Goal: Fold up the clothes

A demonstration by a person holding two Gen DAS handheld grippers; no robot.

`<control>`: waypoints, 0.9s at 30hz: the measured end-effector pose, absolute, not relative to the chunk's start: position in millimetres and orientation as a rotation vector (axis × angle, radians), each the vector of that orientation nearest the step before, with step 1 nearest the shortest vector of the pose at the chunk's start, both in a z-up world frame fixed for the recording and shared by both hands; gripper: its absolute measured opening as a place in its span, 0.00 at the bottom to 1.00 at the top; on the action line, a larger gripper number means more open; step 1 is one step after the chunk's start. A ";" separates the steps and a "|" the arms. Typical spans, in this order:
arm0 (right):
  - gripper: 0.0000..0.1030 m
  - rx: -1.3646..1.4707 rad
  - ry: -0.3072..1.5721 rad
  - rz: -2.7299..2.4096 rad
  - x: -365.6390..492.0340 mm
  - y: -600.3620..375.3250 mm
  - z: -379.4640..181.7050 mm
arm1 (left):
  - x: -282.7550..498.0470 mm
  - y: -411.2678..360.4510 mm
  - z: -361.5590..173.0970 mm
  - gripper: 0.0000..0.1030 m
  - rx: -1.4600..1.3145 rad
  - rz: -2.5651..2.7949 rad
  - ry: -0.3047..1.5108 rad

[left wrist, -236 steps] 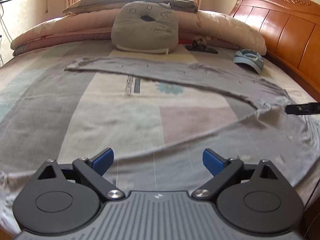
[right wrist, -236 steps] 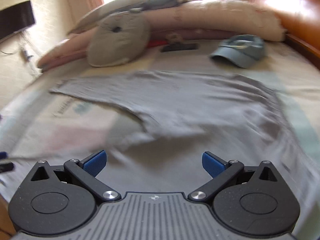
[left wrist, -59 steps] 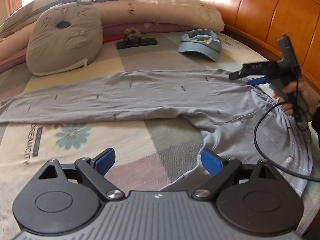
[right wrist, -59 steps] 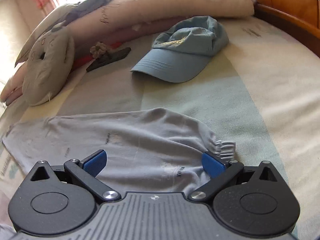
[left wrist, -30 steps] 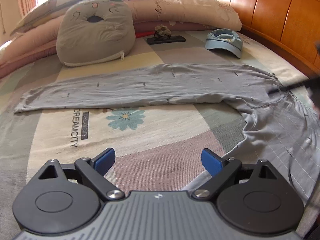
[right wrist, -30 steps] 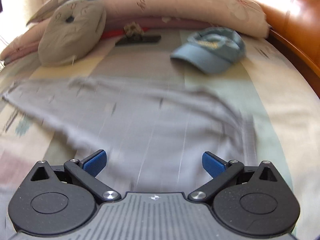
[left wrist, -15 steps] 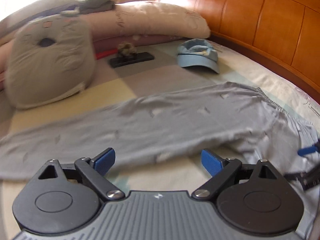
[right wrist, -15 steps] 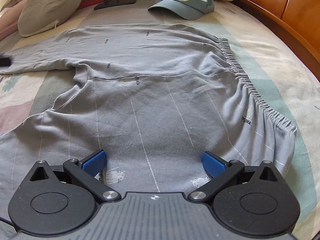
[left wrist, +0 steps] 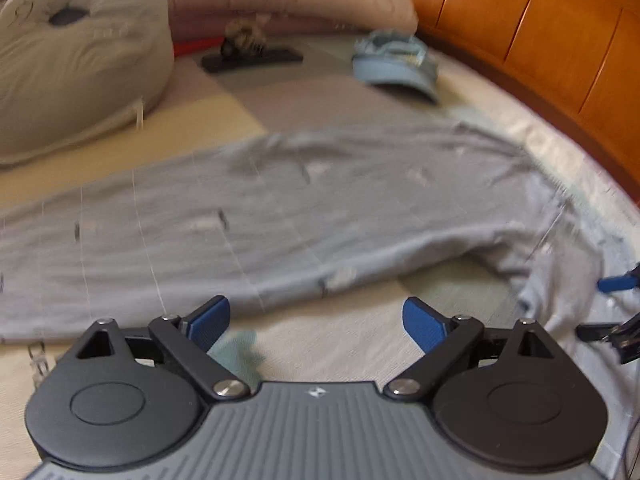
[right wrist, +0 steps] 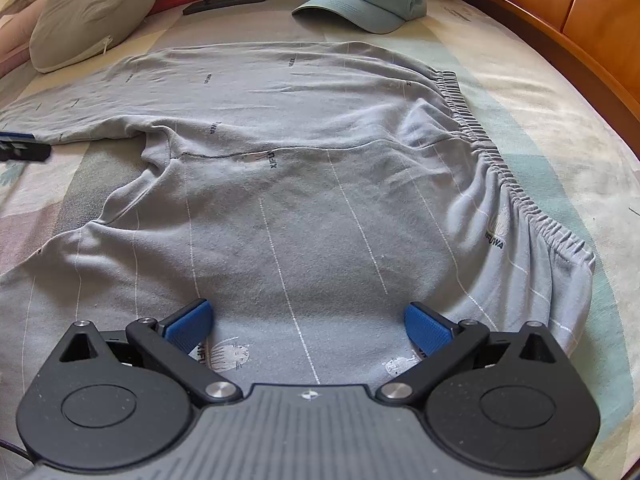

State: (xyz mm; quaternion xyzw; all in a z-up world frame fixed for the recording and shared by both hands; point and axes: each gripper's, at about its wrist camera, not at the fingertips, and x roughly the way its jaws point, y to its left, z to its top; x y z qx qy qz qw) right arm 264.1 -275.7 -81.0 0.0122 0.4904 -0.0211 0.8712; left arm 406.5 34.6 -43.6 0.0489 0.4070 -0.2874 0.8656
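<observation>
While both my grippers hang over the bed (right wrist: 560, 128), jaws wide on each, neither holds anything. Left gripper (left wrist: 316, 320) sits above bare sheet just short of the pants (left wrist: 300, 208); right gripper (right wrist: 308, 326) is low over the seat of the pants (right wrist: 304, 200).

Right view is sharp: elastic waistband (right wrist: 516, 192) gathered toward the headboard-side edge, thin white stripes, small printed logos, crotch seam, one leg running away left toward the pillow (right wrist: 92, 8). Left gripper's tip shows at that view's left edge.

Left view is motion-blurred; shows the far leg lying flat across the bed, the near leg only in part, and the right gripper's blue pad at its right edge. Headboard (left wrist: 560, 40) is clearer here.

Cap (right wrist: 368, 0) lies beyond the pants, apart from them.
</observation>
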 end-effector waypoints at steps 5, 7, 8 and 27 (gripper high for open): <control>1.00 0.028 1.028 -0.051 265.4 -275.1 -81.2 | 424.8 8.7 -45.1 0.91 0.066 -0.667 0.853; 1.00 0.028 1.029 -0.051 265.7 -274.8 -81.2 | 431.4 -0.1 -56.5 0.91 0.044 -0.664 0.904; 1.00 0.027 1.029 -0.051 265.6 -274.6 -81.0 | 434.5 -1.9 -63.4 0.91 0.044 -0.638 0.948; 1.00 0.058 0.988 -0.062 202.8 -267.6 -54.1 | 415.9 -19.5 -33.3 0.91 0.222 -0.701 0.880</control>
